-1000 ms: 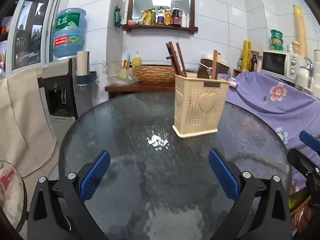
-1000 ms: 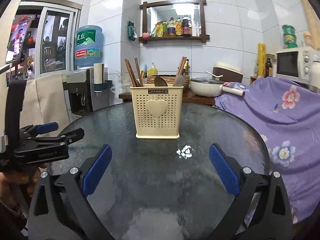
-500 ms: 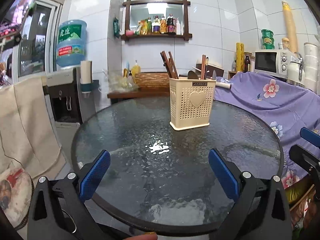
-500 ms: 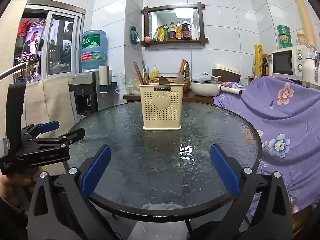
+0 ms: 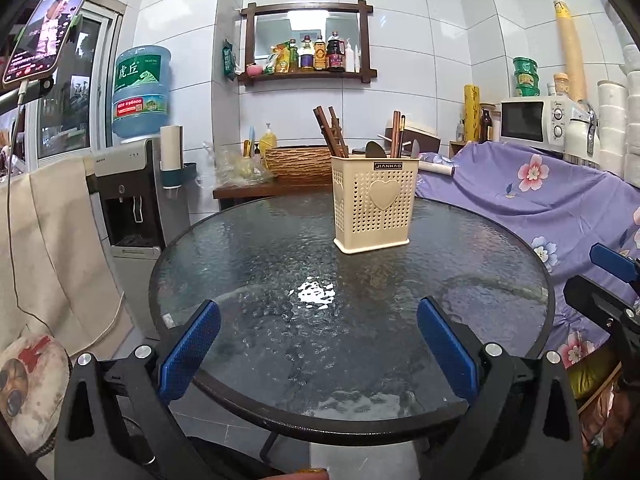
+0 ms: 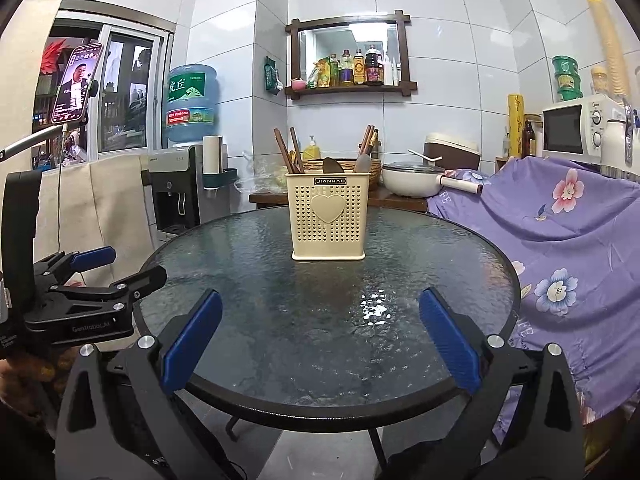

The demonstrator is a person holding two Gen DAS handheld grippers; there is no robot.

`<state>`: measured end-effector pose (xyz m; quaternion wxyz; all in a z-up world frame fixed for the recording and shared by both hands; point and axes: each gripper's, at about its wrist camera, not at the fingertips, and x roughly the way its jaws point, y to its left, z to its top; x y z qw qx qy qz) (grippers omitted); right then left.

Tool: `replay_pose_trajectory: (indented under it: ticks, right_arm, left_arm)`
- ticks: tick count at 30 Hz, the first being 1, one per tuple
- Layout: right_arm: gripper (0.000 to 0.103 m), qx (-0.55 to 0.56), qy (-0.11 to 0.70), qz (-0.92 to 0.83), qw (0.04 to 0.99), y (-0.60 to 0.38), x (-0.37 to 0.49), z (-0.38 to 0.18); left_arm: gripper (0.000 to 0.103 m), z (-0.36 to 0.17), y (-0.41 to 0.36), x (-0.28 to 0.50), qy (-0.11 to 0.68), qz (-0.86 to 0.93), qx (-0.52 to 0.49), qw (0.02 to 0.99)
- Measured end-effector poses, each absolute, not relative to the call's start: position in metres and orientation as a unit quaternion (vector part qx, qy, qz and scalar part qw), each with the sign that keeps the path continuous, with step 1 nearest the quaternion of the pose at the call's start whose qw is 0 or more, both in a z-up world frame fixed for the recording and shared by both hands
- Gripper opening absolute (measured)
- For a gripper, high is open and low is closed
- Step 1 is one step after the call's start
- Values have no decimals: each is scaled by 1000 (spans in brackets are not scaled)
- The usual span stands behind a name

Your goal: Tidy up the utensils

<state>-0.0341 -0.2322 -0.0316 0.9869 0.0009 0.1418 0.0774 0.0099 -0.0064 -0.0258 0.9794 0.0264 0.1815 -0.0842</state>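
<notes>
A cream perforated utensil holder (image 5: 374, 204) (image 6: 329, 217) with a heart on its front stands upright on the far half of the round glass table (image 5: 280, 264) (image 6: 440, 264). Dark wooden chopsticks (image 5: 330, 130) (image 6: 286, 154) lean in its left side; more chopsticks and spoon ends (image 5: 376, 148) (image 6: 366, 148) stick up on the right. My left gripper (image 5: 318, 334) is open and empty over the table's near edge. My right gripper (image 6: 320, 326) is open and empty too, well short of the holder. In the right wrist view the left gripper (image 6: 116, 270) shows at the left.
A water dispenser (image 5: 132, 196) (image 6: 176, 196) with a blue bottle stands left of the table. A purple flowered cloth (image 5: 532, 192) (image 6: 560, 216) covers furniture on the right, with a microwave (image 5: 532, 120) behind. A white pot (image 6: 412, 180) and basket sit on a side table behind.
Both grippers have pulled back and away from the holder, so the whole round table and its near rim now show. Both stayed open and empty.
</notes>
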Motion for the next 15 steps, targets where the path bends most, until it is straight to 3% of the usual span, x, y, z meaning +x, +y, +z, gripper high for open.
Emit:
replay_pose_trajectory:
  ticks: [15]
  right_arm:
    - [97, 2, 144, 76, 987, -234, -35, -34]
  left_arm:
    - [97, -25, -8, 6, 178, -84, 28, 980]
